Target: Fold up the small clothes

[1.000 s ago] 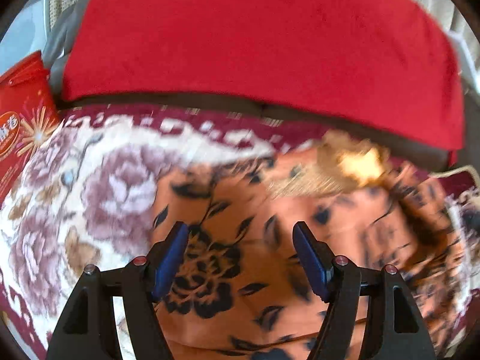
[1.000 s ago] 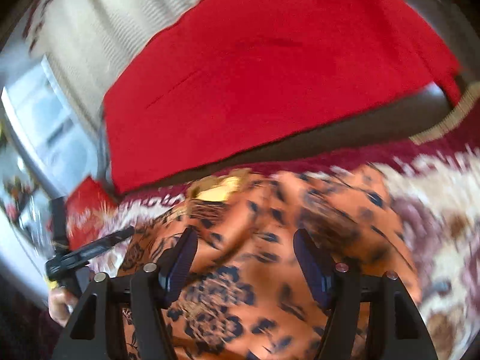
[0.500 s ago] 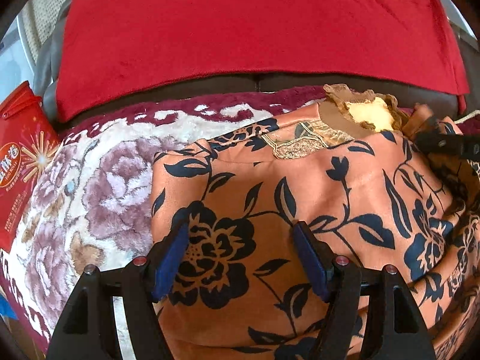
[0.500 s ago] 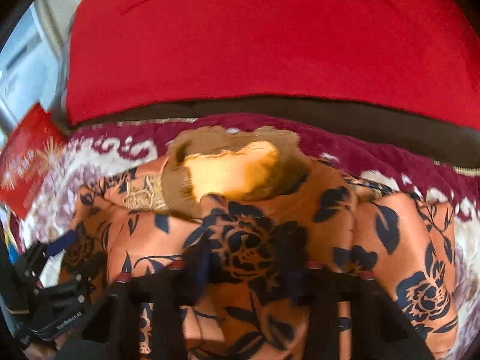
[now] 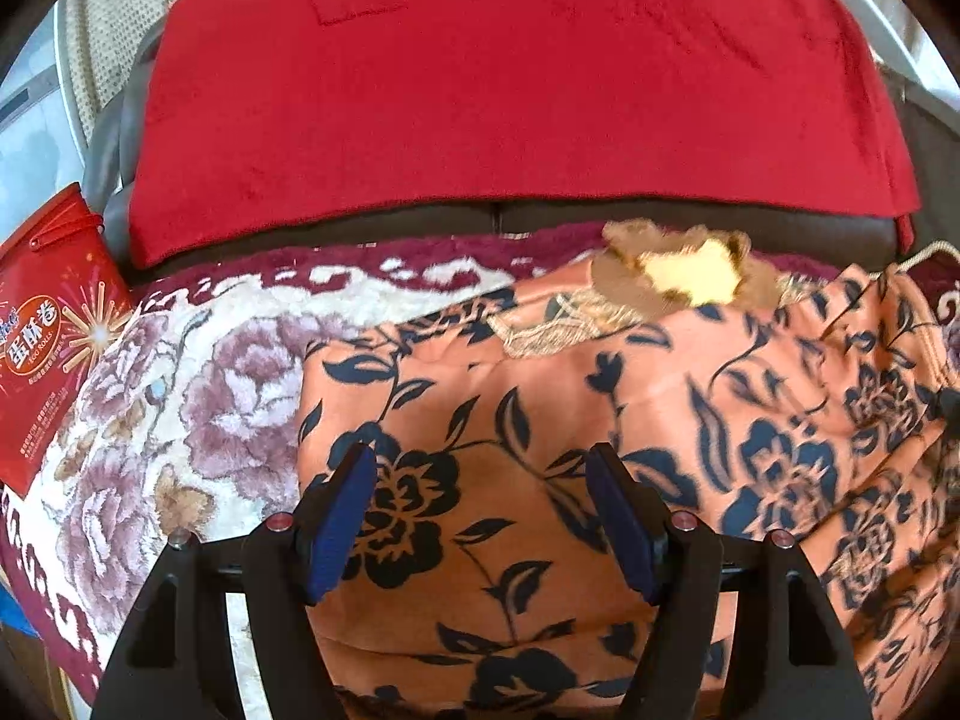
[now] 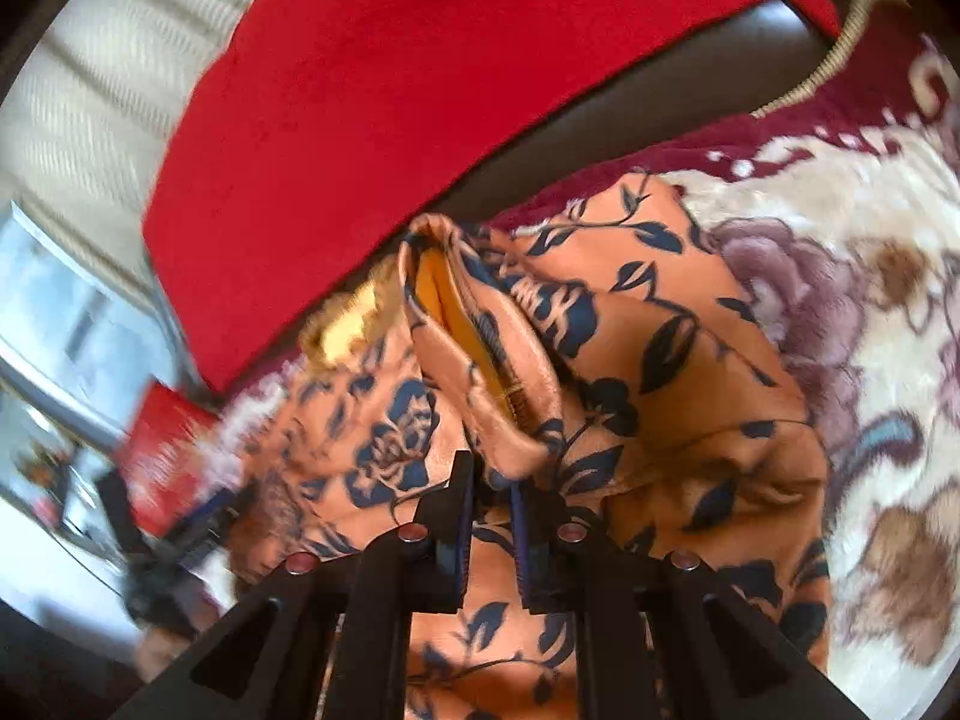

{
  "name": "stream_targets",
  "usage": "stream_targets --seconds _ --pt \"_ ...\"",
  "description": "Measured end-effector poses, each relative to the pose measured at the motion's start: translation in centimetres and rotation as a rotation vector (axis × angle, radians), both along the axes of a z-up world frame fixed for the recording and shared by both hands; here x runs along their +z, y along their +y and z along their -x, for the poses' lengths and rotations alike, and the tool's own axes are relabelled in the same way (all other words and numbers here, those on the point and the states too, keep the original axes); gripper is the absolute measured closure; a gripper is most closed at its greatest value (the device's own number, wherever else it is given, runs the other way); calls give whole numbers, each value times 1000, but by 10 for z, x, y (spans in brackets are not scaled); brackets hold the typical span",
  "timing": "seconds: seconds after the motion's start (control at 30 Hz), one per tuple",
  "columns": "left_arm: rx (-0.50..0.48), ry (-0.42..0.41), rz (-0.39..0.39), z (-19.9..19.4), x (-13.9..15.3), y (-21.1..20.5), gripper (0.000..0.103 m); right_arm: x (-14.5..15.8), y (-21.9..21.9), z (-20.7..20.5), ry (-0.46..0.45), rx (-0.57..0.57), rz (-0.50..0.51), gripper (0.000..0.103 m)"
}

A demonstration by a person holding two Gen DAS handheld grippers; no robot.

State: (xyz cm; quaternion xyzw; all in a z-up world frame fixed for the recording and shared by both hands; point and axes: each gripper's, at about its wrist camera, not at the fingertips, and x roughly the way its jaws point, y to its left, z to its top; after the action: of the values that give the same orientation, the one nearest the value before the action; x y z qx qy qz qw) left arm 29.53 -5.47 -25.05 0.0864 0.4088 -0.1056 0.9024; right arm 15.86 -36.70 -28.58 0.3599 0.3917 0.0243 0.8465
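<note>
While the orange floral garment (image 5: 540, 420) lies spread on the flowered blanket (image 5: 180, 372) at frame centre, the left gripper (image 5: 480, 516) hovers released above it; the right gripper (image 6: 489, 516), jaws just closing, pinches a fold of it.

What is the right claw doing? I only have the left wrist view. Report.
Observer: The right claw is shut on a fold of the garment; its jaws have just been closing.
Operator: Describe that fold.
Observer: It gapes open ahead of the claw, showing a yellow lining.
Operator: Tell me what lies to the right of it.
Observer: The flowered blanket, with the garment's edge lying on it.
</note>
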Motion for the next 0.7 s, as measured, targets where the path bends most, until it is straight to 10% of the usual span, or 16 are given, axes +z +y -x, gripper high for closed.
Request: stream_targets --seconds 0.03,0.1,0.17,0.33,0.5,0.7 --pt "3 -6 12 0 2 -1 30 3 -5 1 -10 -11 -21 79" --pt "-4 -17 30 1 5 -4 30 11 -16 6 -46 -52 -53 9" --pt "-17 -25 23 3 4 -10 30 17 -23 12 -117 -101 -58 6" --pt "-62 3 -3 7 -11 -28 30 22 -15 -13 -156 -49 -25 17" --pt "-76 -13 -55 11 -27 -37 30 -1 13 -47 5 41 62 82" --pt "-83 -68 -11 22 -12 -40 30 42 22 -16 -130 -30 267 89"
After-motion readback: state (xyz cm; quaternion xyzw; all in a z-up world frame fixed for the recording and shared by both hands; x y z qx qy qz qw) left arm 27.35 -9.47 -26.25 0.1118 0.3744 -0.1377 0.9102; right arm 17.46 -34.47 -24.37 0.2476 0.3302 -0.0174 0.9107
